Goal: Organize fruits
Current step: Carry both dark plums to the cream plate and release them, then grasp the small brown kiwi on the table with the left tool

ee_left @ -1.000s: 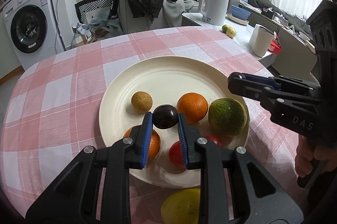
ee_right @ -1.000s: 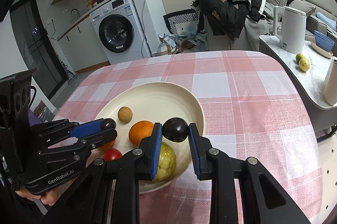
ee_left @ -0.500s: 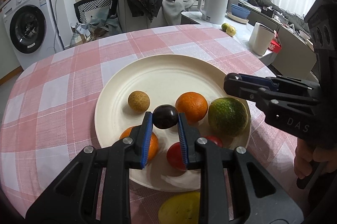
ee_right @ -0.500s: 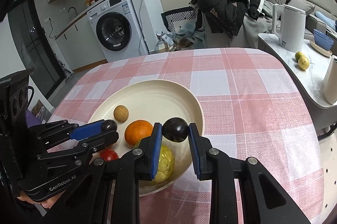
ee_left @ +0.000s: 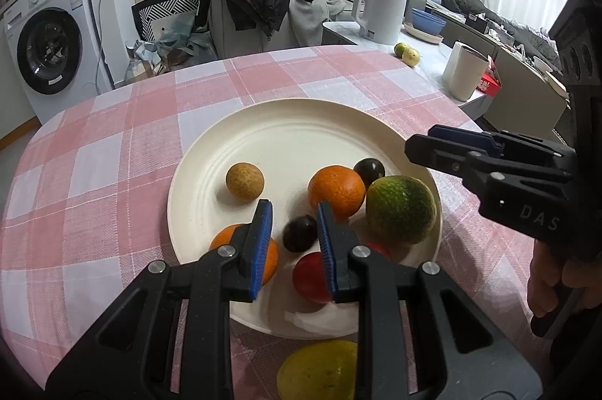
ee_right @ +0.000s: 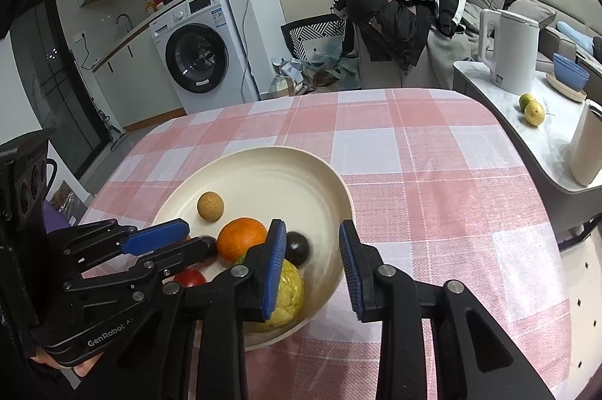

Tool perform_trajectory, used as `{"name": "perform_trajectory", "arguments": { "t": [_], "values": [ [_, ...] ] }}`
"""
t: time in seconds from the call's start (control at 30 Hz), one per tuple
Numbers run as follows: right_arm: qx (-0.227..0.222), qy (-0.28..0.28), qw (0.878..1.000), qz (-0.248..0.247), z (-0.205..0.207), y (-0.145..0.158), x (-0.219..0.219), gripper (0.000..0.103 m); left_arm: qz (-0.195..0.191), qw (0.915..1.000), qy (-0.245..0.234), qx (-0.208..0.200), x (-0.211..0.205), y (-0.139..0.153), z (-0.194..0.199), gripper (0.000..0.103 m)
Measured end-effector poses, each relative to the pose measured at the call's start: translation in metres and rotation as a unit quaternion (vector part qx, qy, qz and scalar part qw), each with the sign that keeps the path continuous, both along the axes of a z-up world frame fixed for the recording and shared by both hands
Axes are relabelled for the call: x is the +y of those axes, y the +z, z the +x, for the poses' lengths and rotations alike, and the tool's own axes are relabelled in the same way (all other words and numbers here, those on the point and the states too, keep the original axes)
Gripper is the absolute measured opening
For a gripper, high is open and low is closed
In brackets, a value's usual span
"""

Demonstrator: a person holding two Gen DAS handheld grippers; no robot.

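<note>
A cream plate (ee_left: 293, 140) on the pink checked table holds a small tan fruit (ee_left: 244, 181), an orange (ee_left: 336, 190), a green-orange citrus (ee_left: 400, 209), a second orange (ee_left: 225, 238), red fruits (ee_left: 310, 278) and two dark plums. My left gripper (ee_left: 294, 214) is open just above one plum (ee_left: 299, 233), which lies on the plate. My right gripper (ee_right: 310, 240) is open over the plate's right rim; its plum (ee_right: 298, 247) lies beside the orange (ee_right: 240, 237). That plum also shows in the left wrist view (ee_left: 369, 170).
A yellow fruit (ee_left: 320, 370) lies on the table below the plate's near rim. A side counter at the right holds a white kettle (ee_right: 511, 50), two small citrus (ee_right: 532, 110) and a white cup (ee_right: 587, 144). A washing machine (ee_right: 195, 50) and a clothes-covered chair (ee_right: 395, 24) stand behind.
Both grippers have opened and let go of their dark plums. Each plum has dropped onto the plate: one under the left gripper, one behind the orange.
</note>
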State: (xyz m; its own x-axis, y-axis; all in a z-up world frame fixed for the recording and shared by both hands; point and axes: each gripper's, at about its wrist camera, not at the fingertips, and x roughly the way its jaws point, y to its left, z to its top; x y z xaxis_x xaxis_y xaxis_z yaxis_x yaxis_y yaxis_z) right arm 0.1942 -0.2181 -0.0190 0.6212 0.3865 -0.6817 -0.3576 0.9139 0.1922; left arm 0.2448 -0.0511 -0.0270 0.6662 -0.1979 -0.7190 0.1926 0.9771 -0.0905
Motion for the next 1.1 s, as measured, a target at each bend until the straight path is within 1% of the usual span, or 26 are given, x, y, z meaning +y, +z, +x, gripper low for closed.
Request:
{"name": "perform_trajectory", "arguments": {
  "t": [0.07, 0.13, 0.17, 0.2, 0.23, 0.27, 0.3, 0.33, 0.37, 0.4, 0.43, 0.47, 0.5, 0.53, 0.57, 0.63, 0.7, 0.83, 1.1],
  "values": [
    [-0.003, -0.002, 1.0, -0.001, -0.002, 0.003, -0.002, 0.037, 0.001, 1.0, 0.004, 0.001, 0.0, 0.0, 0.0, 0.022],
    [-0.007, -0.004, 1.0, -0.001, -0.005, 0.005, -0.004, 0.044, -0.001, 1.0, 0.007, 0.0, 0.001, 0.002, -0.003, 0.025],
    [-0.008, -0.006, 1.0, 0.0, -0.007, 0.006, -0.005, 0.048, -0.003, 1.0, 0.008, -0.002, 0.002, 0.003, -0.005, 0.03],
    [-0.008, -0.006, 1.0, -0.001, -0.009, 0.006, -0.007, 0.05, -0.005, 0.9999, 0.01, -0.005, 0.003, 0.005, -0.007, 0.033],
    [-0.008, -0.005, 1.0, -0.002, -0.01, 0.007, -0.007, 0.05, -0.006, 0.9999, 0.012, -0.008, 0.004, 0.006, -0.009, 0.04],
    [-0.009, -0.005, 1.0, -0.009, -0.012, 0.008, -0.007, 0.05, -0.007, 0.9998, 0.013, -0.013, 0.004, 0.008, -0.012, 0.043],
    [-0.01, -0.007, 1.0, -0.013, -0.014, 0.009, -0.008, 0.051, -0.007, 0.9998, 0.013, -0.016, 0.006, 0.011, -0.015, 0.044],
    [-0.011, -0.009, 1.0, -0.016, -0.015, 0.009, -0.008, 0.052, -0.005, 0.9997, 0.013, -0.02, 0.007, 0.013, -0.018, 0.048],
    [-0.011, -0.011, 1.0, -0.016, -0.017, 0.01, -0.009, 0.054, -0.004, 0.9996, 0.014, -0.023, 0.007, 0.014, -0.021, 0.056],
    [-0.011, -0.012, 1.0, -0.015, -0.02, 0.011, -0.01, 0.056, -0.001, 0.9995, 0.017, -0.027, 0.009, 0.017, -0.026, 0.061],
    [-0.011, -0.012, 1.0, -0.015, -0.021, 0.011, -0.011, 0.06, 0.0, 0.9993, 0.019, -0.031, 0.011, 0.019, -0.029, 0.07],
    [-0.013, -0.012, 1.0, -0.015, -0.023, 0.012, -0.011, 0.065, 0.001, 0.9991, 0.021, -0.036, 0.012, 0.022, -0.033, 0.074],
    [-0.015, -0.014, 1.0, -0.015, -0.026, 0.013, -0.012, 0.066, 0.001, 0.9989, 0.023, -0.04, 0.014, 0.025, -0.038, 0.076],
    [-0.018, -0.016, 1.0, -0.014, -0.029, 0.014, -0.013, 0.07, 0.0, 0.9989, 0.024, -0.042, 0.017, 0.027, -0.042, 0.082],
    [-0.02, -0.017, 1.0, -0.011, -0.032, 0.015, -0.014, 0.076, 0.0, 0.9987, 0.026, -0.043, 0.018, 0.029, -0.047, 0.085],
    [-0.019, -0.017, 1.0, -0.008, -0.036, 0.015, -0.014, 0.085, -0.004, 0.9985, 0.026, -0.048, 0.022, 0.034, -0.054, 0.086],
    [-0.02, -0.014, 1.0, -0.006, -0.041, 0.016, -0.014, 0.088, -0.003, 0.9985, 0.025, -0.05, 0.026, 0.038, -0.063, 0.089],
    [-0.022, -0.013, 1.0, -0.008, -0.05, 0.017, -0.013, 0.099, -0.001, 0.9978, 0.034, -0.058, 0.036, 0.045, -0.079, 0.101],
    [-0.015, 0.002, 1.0, -0.019, -0.066, 0.015, -0.007, 0.101, -0.006, 0.9972, 0.046, -0.059, 0.048, 0.054, -0.109, 0.102]
  ]
}}
